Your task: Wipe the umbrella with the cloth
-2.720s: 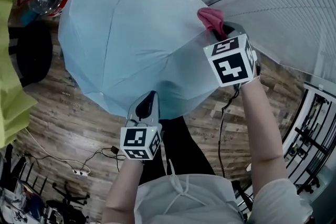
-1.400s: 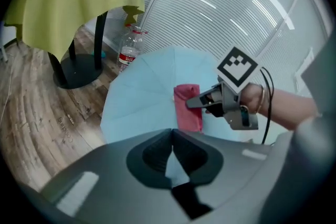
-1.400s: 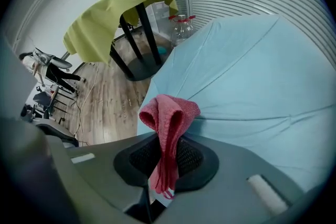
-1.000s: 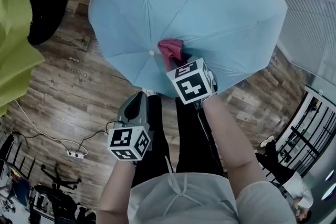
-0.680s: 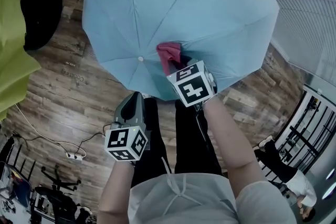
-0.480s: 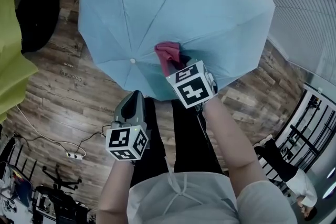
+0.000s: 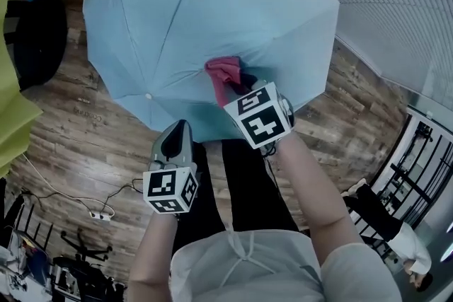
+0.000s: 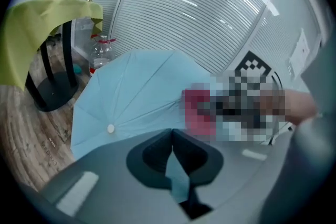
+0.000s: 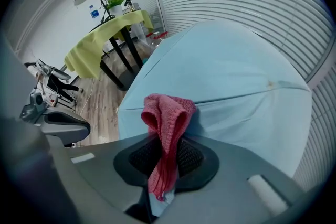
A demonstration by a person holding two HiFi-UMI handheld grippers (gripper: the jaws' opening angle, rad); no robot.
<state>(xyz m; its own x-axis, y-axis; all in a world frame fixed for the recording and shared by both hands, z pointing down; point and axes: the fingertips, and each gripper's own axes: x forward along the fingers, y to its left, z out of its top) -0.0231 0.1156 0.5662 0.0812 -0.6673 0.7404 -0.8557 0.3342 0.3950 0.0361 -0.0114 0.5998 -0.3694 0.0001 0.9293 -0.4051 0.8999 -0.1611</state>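
Wood floor [image 7: 85, 145], right tool [image 9: 167, 150] clamped on cloth [image 9: 168, 113] against umbrella [image 7: 212, 3], left tool [image 8: 173, 160] seemingly pinching its rim.

Head view steeply downward; tool views close; umbrella [image 7: 212, 25] common

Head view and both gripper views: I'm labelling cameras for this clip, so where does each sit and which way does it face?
Head view: on the person's head, looking steeply down at the umbrella and wooden floor; forearms, torso, left gripper and right gripper show.
Left gripper view: rides that gripper, looks along its jaws, shut on the umbrella's edge, across the canopy.
Right gripper view: rides that gripper, looks along its jaws, shut on the cloth, at the canopy.
Shared: all three show the umbrella.
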